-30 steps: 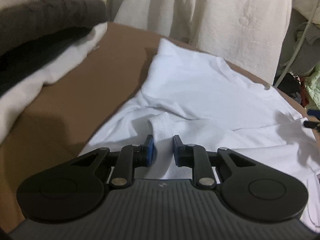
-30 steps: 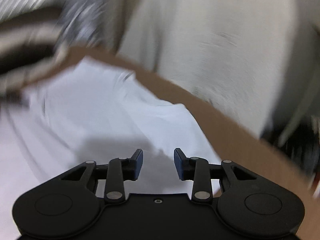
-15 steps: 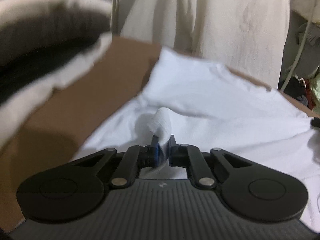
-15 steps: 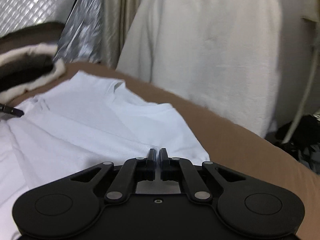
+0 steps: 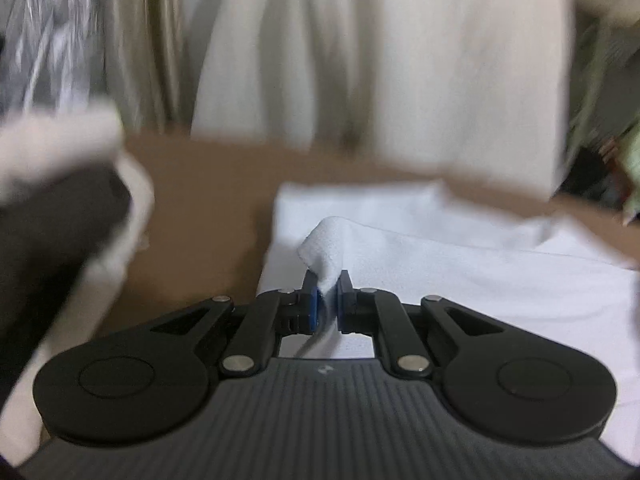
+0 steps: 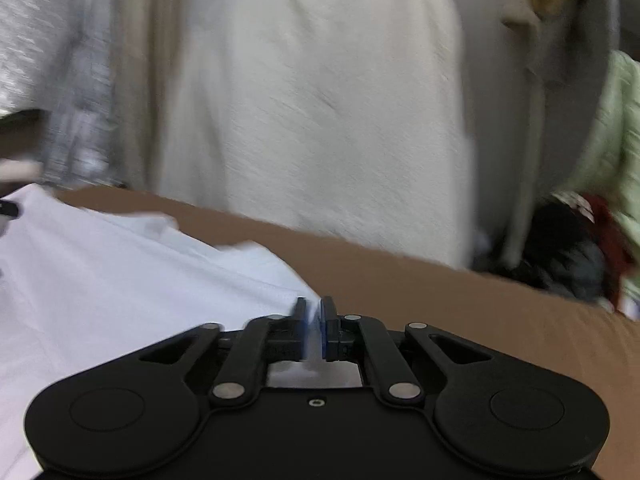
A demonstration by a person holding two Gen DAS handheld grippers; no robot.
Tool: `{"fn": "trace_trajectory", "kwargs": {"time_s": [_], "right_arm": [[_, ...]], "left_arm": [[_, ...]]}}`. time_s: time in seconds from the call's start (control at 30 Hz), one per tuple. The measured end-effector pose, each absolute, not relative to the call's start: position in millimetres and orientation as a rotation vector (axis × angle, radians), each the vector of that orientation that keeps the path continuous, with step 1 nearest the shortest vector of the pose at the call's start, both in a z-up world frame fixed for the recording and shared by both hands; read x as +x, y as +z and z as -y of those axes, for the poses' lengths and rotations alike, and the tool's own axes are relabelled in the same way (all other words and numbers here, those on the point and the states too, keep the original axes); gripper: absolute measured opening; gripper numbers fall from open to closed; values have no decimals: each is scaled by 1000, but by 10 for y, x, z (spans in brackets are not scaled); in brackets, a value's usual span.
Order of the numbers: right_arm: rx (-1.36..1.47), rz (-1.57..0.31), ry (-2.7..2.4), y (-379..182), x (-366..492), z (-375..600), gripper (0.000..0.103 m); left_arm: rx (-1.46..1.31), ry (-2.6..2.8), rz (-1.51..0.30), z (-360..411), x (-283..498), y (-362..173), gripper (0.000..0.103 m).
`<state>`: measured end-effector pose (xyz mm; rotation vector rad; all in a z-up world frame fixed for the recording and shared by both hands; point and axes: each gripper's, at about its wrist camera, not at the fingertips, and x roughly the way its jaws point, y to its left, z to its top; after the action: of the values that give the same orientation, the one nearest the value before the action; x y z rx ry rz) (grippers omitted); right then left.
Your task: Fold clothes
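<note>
A white T-shirt (image 5: 460,272) lies spread on a brown table (image 5: 208,208). My left gripper (image 5: 327,280) is shut on a raised fold of it, and the cloth peaks above the blue pads and hangs down between them. In the right wrist view the same T-shirt (image 6: 120,280) covers the left half of the table (image 6: 460,304). My right gripper (image 6: 313,306) sits at the shirt's right edge. Its jaws are opening slightly, with a thin strip of white cloth still pinched between the pads. Both views are blurred.
A stack of folded dark and cream clothes (image 5: 60,216) sits at the table's left. A cream garment (image 6: 320,100) hangs behind the far edge. Dark, red and green clothes (image 6: 580,248) are piled off the table's right. Bare brown surface shows right of the shirt.
My left gripper shut on a fold of the shirt and lifted it, moving across the table. My right gripper shut at the shirt's right edge and rolled level.
</note>
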<state>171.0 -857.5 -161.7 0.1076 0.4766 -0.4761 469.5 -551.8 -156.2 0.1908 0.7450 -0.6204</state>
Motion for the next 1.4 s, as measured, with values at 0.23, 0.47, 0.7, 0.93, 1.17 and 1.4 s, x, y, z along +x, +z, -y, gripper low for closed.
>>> {"fn": "trace_trajectory", "kwargs": {"time_s": [0.23,0.47,0.7,0.93,1.17,1.4], "right_arm": [[382,-526,-583,-1591,1443,8527,57],[533,-524,-533,-1927,1537,8704,7],[431,-565,-648,-2020,1494,8696,2],[270,-566,-788,-1818,1393,8548,13],[256,-557,-332,-1729,1686,8014,48],[159,-782,-357,-1964,1343,7710,51]], "left_arm": [[291,-569,-701,5604,4673,-1960,12],[122,-654,-731,5364,4653,-1848,33],[262,-646,-728,5322,4519,-2045,39],[84,-681,-613,5155,4424,-1788,50],[268,-675,-708,5283,4282,-1943,51],[398,-445,-659,4857,3947,-1931,70]]}}
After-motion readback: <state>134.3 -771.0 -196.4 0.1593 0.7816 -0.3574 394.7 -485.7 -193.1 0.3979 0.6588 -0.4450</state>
